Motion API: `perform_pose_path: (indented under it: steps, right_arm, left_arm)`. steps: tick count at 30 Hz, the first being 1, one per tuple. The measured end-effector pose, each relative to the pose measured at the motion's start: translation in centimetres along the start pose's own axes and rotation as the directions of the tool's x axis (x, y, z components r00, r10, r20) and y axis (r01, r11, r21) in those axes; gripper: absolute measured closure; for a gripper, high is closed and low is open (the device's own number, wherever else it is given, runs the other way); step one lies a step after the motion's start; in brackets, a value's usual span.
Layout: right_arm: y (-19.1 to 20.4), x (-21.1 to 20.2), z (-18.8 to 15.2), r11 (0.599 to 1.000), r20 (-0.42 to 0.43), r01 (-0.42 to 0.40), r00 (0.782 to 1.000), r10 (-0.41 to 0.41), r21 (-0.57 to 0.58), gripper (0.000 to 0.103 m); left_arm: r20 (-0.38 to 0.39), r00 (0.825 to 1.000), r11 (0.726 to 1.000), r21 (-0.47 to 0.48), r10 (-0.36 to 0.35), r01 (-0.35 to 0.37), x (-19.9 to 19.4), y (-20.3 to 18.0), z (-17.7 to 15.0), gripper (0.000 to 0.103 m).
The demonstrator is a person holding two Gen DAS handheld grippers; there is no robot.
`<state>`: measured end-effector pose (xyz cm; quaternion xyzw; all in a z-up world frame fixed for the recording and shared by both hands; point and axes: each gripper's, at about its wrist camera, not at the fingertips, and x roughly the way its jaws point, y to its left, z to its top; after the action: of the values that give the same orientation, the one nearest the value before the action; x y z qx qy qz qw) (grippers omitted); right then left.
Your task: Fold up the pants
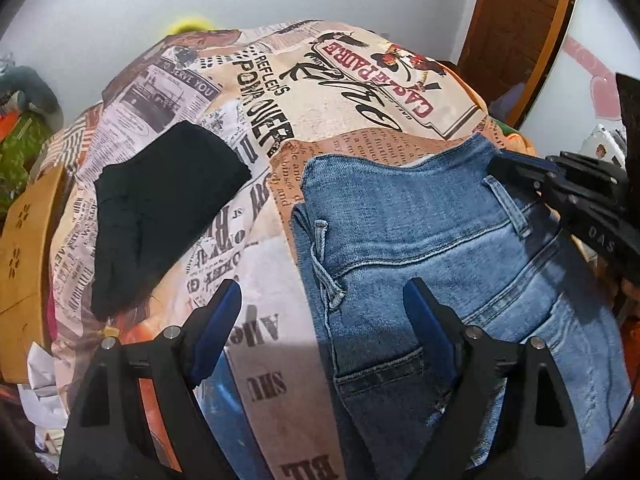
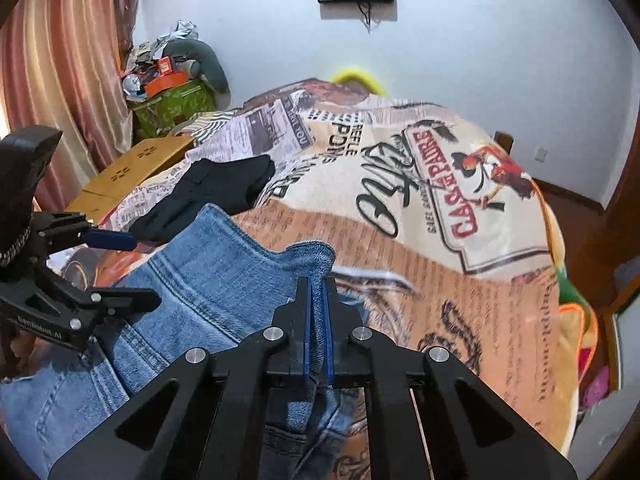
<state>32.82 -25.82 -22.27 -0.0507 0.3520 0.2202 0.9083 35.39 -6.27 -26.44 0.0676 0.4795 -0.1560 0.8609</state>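
The right gripper [image 2: 318, 284] has its two blue-padded fingers [image 2: 306, 320] clamped together on a corner of the jeans' waistband, the denim pinched between the pads and poking out just above their tips. The left gripper [image 1: 322, 304] has its two fingers [image 1: 218, 332] standing wide apart with nothing between the pads: one finger hangs over the bare blanket just beside the jeans' edge, the other over the seat of the jeans near a back pocket.

One pair of blue jeans [image 1: 420, 216] lies on the bed, back side up, waistband toward the far wall. Beside the jeans, on the left gripper's side and apart from them, lies one folded black garment [image 1: 160, 208]. Both rest on one newspaper-print blanket [image 2: 420, 184] covering the bed. Beyond the black garment, off the bed's edge, is one wooden board [image 2: 132, 172] with cut-out flower patterns.
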Motion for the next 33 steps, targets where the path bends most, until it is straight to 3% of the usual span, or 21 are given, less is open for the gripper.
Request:
perform_pose_path:
  steps: [6, 14, 15, 17, 18, 19, 21, 28, 33]
  right_arm:
    - [-1.1, 4.2, -1.6, 1.0, -0.118, 0.017, 0.993, -0.016, 0.01, 0.099]
    - [-1.2, 1.2, -0.1, 0.999, -0.158, 0.046, 0.986, -0.042, 0.022, 0.092]
    - [-1.1, 0.5, -0.1, 0.999, -0.152, 0.044, 0.988, -0.04, 0.025, 0.087]
    - [-1.1, -1.2, 0.1, 0.999, -0.135, 0.036, 0.99, -0.031, 0.039, 0.068]
    - [-1.0, -2.2, 0.0, 0.998, -0.121, 0.033, 0.992, -0.027, 0.047, 0.054]
    - [-0.8, -3.5, -0.1, 0.998, -0.099, 0.031, 0.995, -0.026, 0.053, 0.049]
    - [-0.2, -5.2, -0.4, 0.998, -0.075, 0.025, 0.997, -0.021, 0.052, 0.047]
    - [2.0, -8.0, -3.6, 0.997, -0.106, -0.023, 0.994, 0.03, 0.07, 0.036]
    - [2.6, -7.3, -6.9, 0.994, -0.174, -0.047, 0.983, 0.064, 0.1, 0.036]
  left_arm:
    - [-0.014, 1.0, 1.0, -0.027, 0.001, -0.002, 0.9, 0.3, -0.2, 0.017]
    - [0.004, 1.0, 0.999, -0.041, 0.013, -0.013, -1.6, 0.3, 0.1, 0.017]
    - [0.017, 1.0, 0.999, -0.042, 0.016, -0.015, -2.3, 0.3, 0.1, 0.017]
    - [0.057, 0.998, 0.998, -0.055, 0.015, -0.012, -4.3, 0.4, 0.1, 0.017]
    - [0.065, 0.998, 0.998, -0.059, 0.012, -0.009, -4.9, 0.5, 0.0, 0.017]
    - [0.073, 0.997, 0.998, -0.064, 0.0, 0.004, -5.8, 0.6, -0.1, 0.017]
    - [0.073, 0.997, 0.997, -0.073, -0.027, 0.033, -6.9, 0.7, -0.4, 0.016]
    - [0.012, 0.997, 0.994, -0.076, -0.081, 0.082, -8.1, 0.1, -3.4, 0.014]
    - [-0.102, 0.983, 0.987, -0.067, -0.153, 0.146, -5.7, -1.1, -5.9, 0.014]
